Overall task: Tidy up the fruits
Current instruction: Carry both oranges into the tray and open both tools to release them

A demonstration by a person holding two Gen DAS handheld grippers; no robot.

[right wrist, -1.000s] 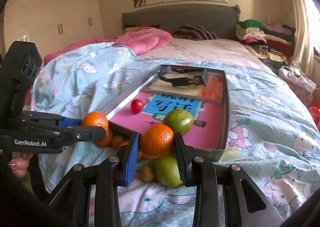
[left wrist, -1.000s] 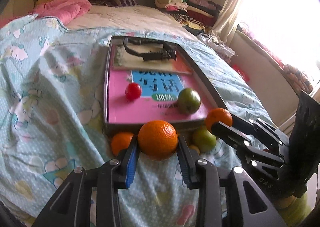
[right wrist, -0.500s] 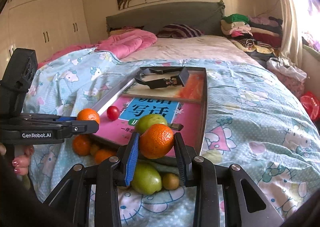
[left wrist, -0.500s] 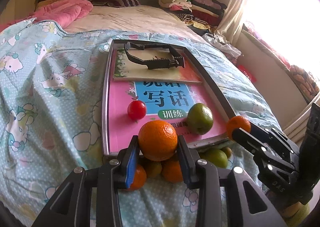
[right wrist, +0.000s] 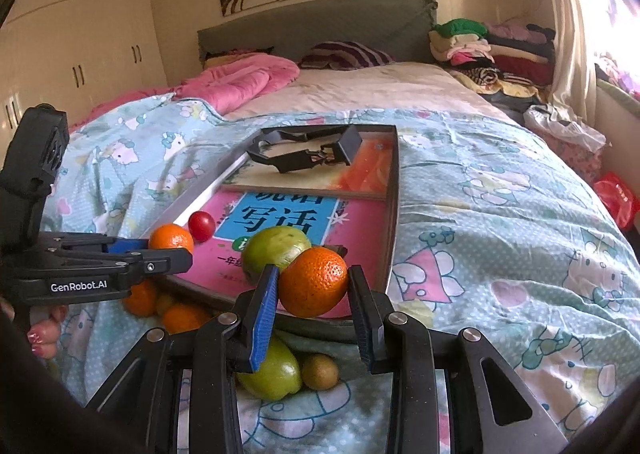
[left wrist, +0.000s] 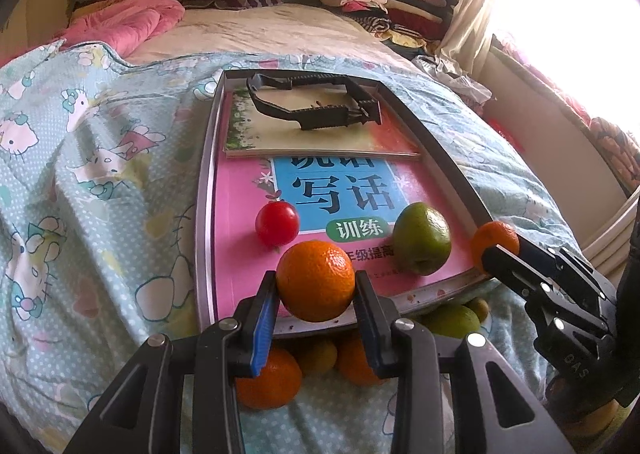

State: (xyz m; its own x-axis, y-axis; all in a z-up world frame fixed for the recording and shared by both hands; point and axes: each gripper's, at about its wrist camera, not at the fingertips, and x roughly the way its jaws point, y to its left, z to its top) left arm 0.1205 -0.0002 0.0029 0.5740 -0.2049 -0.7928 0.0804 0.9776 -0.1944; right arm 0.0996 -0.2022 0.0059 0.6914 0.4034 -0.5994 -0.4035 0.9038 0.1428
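- Bedspread: light blue, cartoon-cat print, covers the bed under everything.
- Person's fingertips: painted nails visible at far left of right wrist view, under the left gripper's handle.
- Left gripper: fingers pinch an orange from both sides; the fruit is off the surface, over the near rim of the tray. In the right wrist view the same gripper comes in from the left with its orange at the tray's near-left corner.
- Tray: shallow, metal-rimmed, lies on the bedspread. Inside: pink workbook with blue title panel, a second book overlapping its far end, and a black plastic frame on top of that book.
- Cherry tomato: on the pink workbook, left-centre.
- Green fruit: on the workbook, right of the tomato, near the tray's right rim.
- Loose pile on the bedspread just outside the tray's near edge: two oranges and greenish fruit; right wrist view also shows a green fruit with a small brown fruit touching it.
- Right gripper: fingers pinch a second orange, held above the tray's near rim, in front of the green fruit. Left wrist view shows it at the tray's near-right corner.
- Folded clothes: stacked at far right by the headboard.
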